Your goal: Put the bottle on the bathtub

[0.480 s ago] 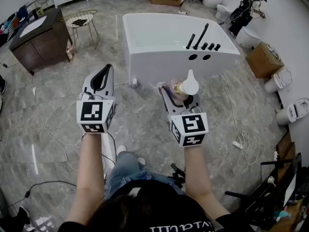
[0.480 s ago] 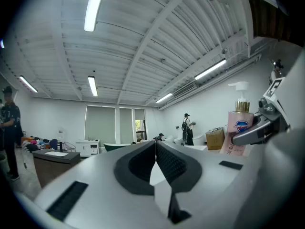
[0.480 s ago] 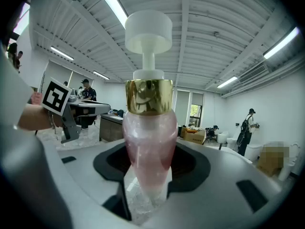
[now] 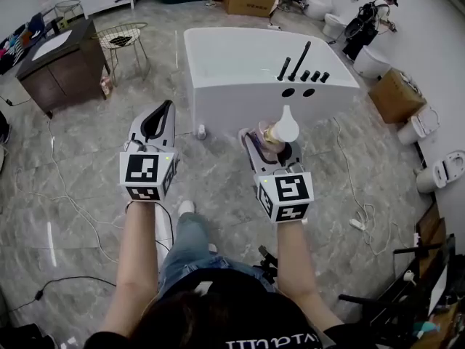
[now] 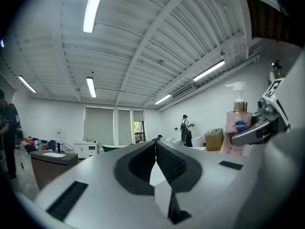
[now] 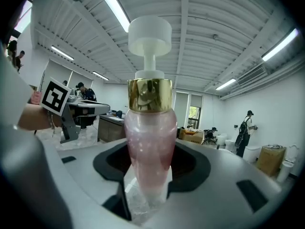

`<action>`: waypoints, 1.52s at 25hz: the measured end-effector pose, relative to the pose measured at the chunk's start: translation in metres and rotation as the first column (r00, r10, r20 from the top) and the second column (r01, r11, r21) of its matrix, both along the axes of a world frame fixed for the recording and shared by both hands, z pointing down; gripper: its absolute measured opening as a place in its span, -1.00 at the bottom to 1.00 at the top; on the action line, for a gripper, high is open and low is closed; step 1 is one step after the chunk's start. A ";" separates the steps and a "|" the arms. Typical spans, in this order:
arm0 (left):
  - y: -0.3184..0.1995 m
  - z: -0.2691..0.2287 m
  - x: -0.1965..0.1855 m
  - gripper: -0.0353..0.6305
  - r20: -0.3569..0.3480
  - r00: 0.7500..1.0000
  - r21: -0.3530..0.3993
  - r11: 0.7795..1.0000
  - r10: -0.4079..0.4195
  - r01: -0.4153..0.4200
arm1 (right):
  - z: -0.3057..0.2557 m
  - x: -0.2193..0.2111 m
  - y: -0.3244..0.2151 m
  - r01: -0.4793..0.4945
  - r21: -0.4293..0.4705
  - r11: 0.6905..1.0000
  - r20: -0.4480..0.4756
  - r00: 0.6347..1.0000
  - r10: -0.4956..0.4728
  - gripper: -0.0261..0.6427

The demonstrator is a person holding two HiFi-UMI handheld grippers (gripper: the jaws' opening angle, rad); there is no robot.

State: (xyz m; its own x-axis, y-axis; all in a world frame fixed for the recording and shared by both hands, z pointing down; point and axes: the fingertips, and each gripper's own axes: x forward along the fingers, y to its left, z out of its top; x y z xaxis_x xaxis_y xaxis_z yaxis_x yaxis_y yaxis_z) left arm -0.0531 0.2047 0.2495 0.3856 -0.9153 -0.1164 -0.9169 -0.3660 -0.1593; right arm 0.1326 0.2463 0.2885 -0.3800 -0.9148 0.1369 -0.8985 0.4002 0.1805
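Note:
A pink pump bottle (image 4: 280, 130) with a gold collar and a white pump head stands upright between the jaws of my right gripper (image 4: 266, 139), which is shut on its lower body. In the right gripper view the bottle (image 6: 148, 142) fills the middle, clamped by the right gripper (image 6: 147, 168). The white bathtub (image 4: 240, 57) stands on the floor ahead of both grippers, a short way off. My left gripper (image 4: 168, 108) is held out beside the right one, and its jaws meet with nothing between them. The left gripper view shows the left gripper (image 5: 155, 146) shut, with the bottle (image 5: 237, 133) at the right.
Black faucet fittings (image 4: 298, 62) stand on the tub's near right rim. A dark desk (image 4: 58, 64) and a wire chair (image 4: 123, 38) are at the left. Cardboard boxes (image 4: 396, 93), toilets (image 4: 443, 169) and a standing person (image 4: 367, 20) are at the right. Cables (image 4: 356, 195) trail on the marble floor.
The person has stepped slightly toward the tub. Both grippers keep the same pose, and the bottle stays in the right one.

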 end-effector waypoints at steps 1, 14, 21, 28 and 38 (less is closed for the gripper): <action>-0.003 0.000 0.000 -0.86 0.000 1.000 -0.001 1.000 -0.001 0.001 | 0.000 0.001 -0.003 -0.002 0.001 1.000 0.001 1.000 0.002 -0.24; -0.087 0.013 -0.013 -0.86 -0.002 1.000 -0.009 1.000 0.003 -0.003 | 0.008 -0.007 -0.088 -0.011 -0.008 1.000 0.024 1.000 0.011 -0.24; -0.179 0.012 -0.019 -0.86 0.000 1.000 -0.013 1.000 0.015 -0.015 | 0.012 -0.013 -0.176 -0.016 -0.032 0.999 0.023 1.000 0.017 -0.24; -0.281 0.021 -0.028 -0.86 -0.009 0.999 -0.054 0.998 0.040 -0.040 | 0.017 -0.022 -0.273 -0.042 -0.065 0.997 0.016 0.999 0.044 -0.24; -0.422 0.041 -0.047 -0.86 -0.015 0.998 -0.121 0.991 0.064 -0.065 | 0.035 -0.041 -0.411 -0.063 -0.133 0.989 0.018 0.998 0.065 -0.24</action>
State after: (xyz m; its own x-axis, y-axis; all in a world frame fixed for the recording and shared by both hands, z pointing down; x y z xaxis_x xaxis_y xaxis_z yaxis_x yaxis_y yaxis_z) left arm -0.1001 -0.2177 0.2907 0.4435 -0.8962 -0.0107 -0.8922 -0.4403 -0.1007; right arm 0.0919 -0.1651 0.3240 -0.3255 -0.9117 0.2507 -0.9262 0.3608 0.1097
